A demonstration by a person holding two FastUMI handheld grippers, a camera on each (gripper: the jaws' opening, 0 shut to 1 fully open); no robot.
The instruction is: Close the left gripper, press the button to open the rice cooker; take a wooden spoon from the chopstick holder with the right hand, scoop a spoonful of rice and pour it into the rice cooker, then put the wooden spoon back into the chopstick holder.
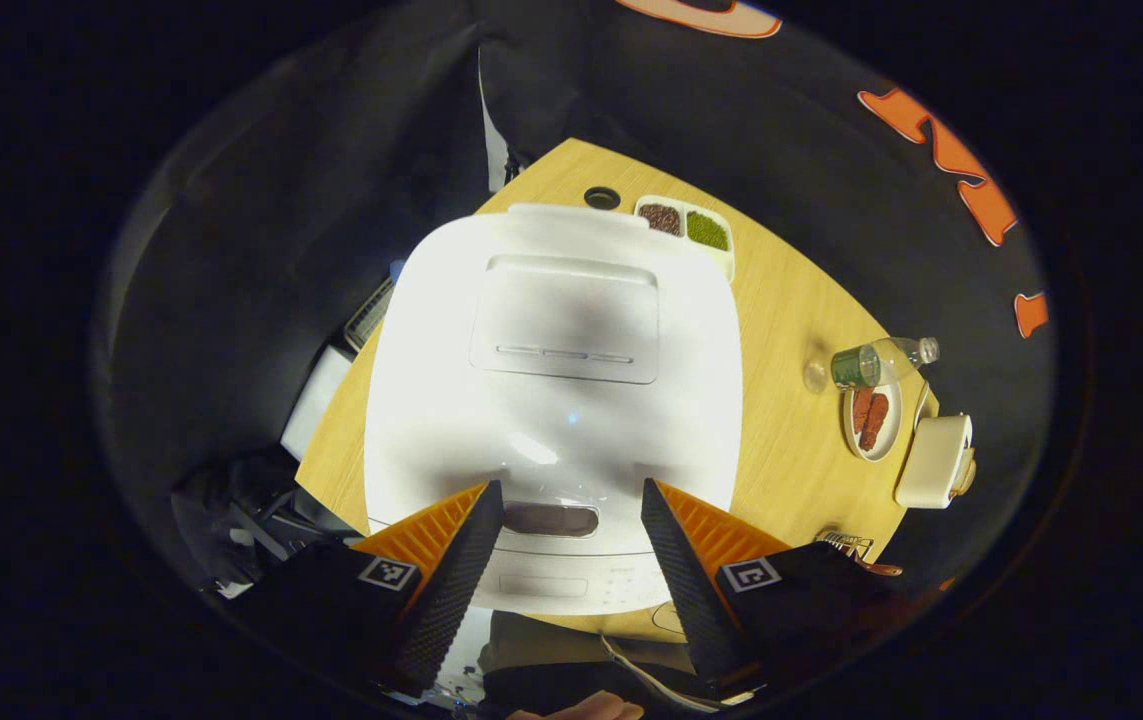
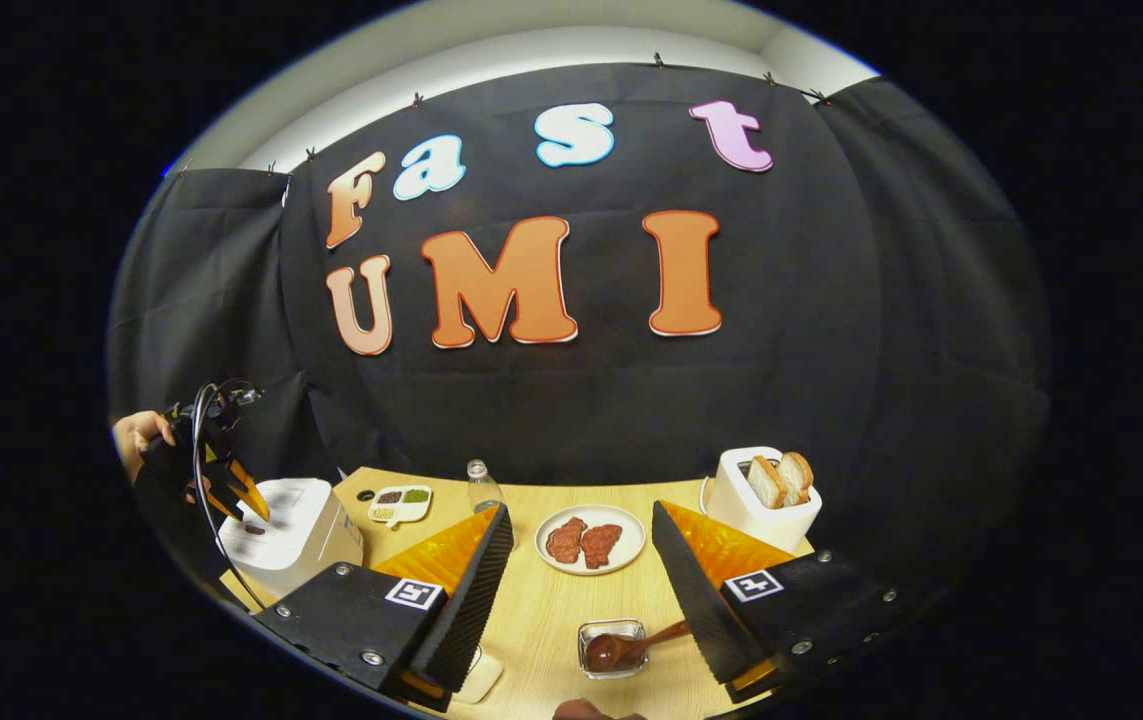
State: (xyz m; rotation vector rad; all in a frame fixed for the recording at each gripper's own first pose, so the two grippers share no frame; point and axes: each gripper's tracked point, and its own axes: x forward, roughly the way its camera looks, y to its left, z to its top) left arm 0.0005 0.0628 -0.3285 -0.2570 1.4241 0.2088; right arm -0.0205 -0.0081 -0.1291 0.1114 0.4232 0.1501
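Note:
The white rice cooker (image 1: 551, 380) has its lid down, and its dark oval button (image 1: 551, 519) sits at the front edge. My left gripper (image 1: 571, 497) hovers just above that button, open, one finger on each side of it. In the right gripper view a hand (image 2: 136, 435) holds the left gripper (image 2: 236, 490) over the cooker (image 2: 291, 530). My right gripper (image 2: 581, 522) is open and holds nothing. Low between its fingers, a brown wooden spoon (image 2: 621, 650) rests in a small clear holder (image 2: 599, 632). A divided dish of grains (image 2: 401, 503) lies behind the cooker.
On the wooden table (image 2: 541, 610) stand a plate of meat slices (image 2: 591, 540), a white toaster (image 2: 761, 500) with bread in it and a clear bottle (image 2: 479, 487). The bottle (image 1: 881, 360) and plate (image 1: 871, 420) lie right of the cooker.

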